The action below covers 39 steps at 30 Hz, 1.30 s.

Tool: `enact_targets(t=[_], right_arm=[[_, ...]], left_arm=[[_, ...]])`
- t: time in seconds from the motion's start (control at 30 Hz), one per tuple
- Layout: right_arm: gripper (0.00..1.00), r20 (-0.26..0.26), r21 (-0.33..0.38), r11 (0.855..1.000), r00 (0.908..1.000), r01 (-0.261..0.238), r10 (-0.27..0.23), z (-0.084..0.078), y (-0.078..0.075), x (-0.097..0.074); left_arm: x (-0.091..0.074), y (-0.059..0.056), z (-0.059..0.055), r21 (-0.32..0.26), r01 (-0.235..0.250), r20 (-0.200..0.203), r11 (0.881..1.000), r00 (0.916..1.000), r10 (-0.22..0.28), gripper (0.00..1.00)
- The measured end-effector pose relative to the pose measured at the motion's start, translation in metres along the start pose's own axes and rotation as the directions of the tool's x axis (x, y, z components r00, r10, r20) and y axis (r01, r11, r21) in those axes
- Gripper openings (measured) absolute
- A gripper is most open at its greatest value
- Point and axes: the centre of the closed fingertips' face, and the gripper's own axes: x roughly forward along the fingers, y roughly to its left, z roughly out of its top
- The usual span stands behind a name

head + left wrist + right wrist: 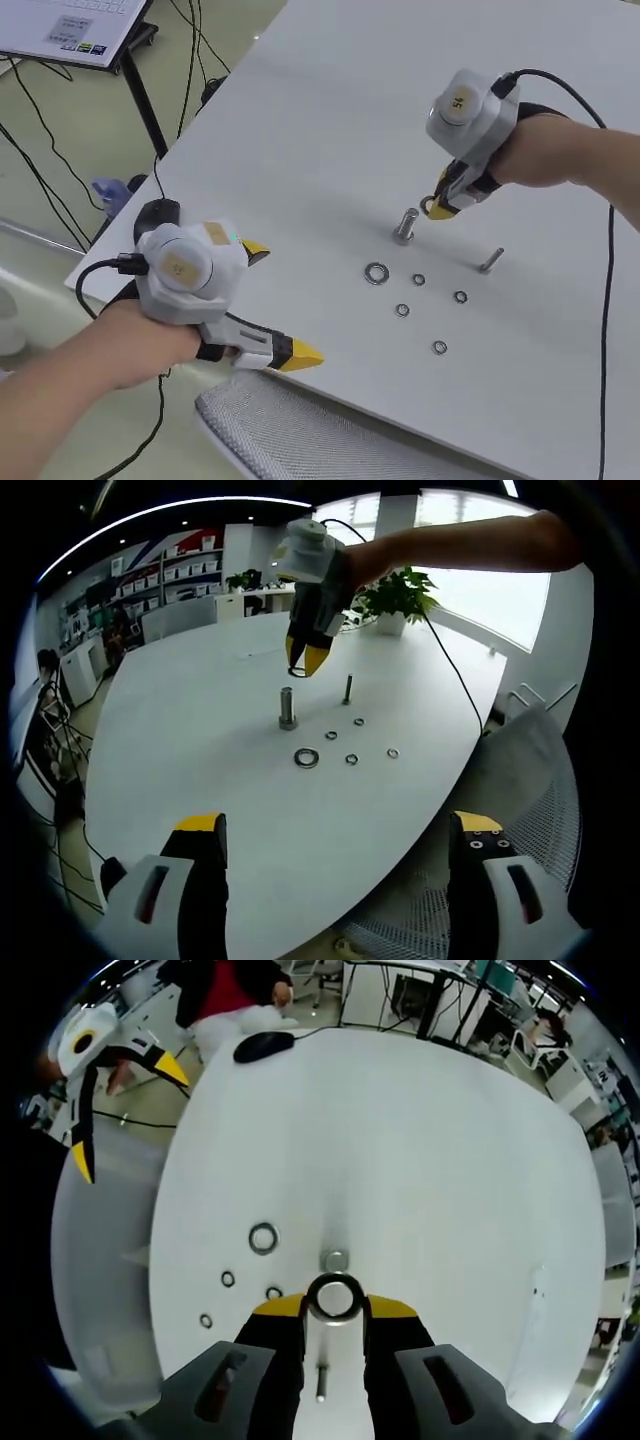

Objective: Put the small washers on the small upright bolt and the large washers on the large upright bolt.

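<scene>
At the left, the left claw [288, 301] hung off the near edge of the bench [300, 130] with its jaws spread wide and nothing between them. It was well apart from the parts.

Further right, on the bare bench top, lay a loose large washer [376, 272]. Four small washers [418, 279] were scattered just beyond and nearer than it. All of them lay flat and none touched a bolt.

Next came the large bolt [405, 225], standing upright behind the loose washers. I could see no washer round its shank or resting on its top.

Just to its right and slightly above it, the right claw [434, 208] was clenched on another large washer [311, 1298], pinched by its rim between the yellow tips. In the right gripper view the ring sat close to the bolt's top end but a little short of it. It was not yet threaded over.

Furthest right stood the small bolt [490, 261], also bare as far as I could tell.

By my reading the task had barely begun. Nothing was seated on either bolt, and one large washer was held ready at the large bolt. The other large washer and all four small ones remained to be picked up. Lining the ring's hole over the bolt looked like the step in hand.
</scene>
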Motion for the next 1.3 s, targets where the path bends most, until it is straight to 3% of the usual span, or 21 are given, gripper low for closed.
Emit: enact_targets(t=[0.37,0.77,1.3], right_arm=[[0.21,-0.003,-0.016,1.000,1.0000,-0.003,0.003,0.012,0.005,0.010],[0.21,-0.036,-0.047,0.999,0.9993,0.006,-0.008,0.013,0.006,0.025],[0.21,-0.042,-0.053,0.999,0.9991,-0.004,0.002,0.015,0.009,0.032]], left_arm=[[0.000,0.003,-0.001,-0.002,-0.010,-0.002,1.000,0.9999,0.010,0.91],[0.002,0.003,-0.002,-0.007,-0.005,-0.008,1.000,1.0000,0.005,0.91],[0.002,0.005,-0.007,-0.008,-0.002,-0.018,1.000,0.9998,0.002,0.90]])
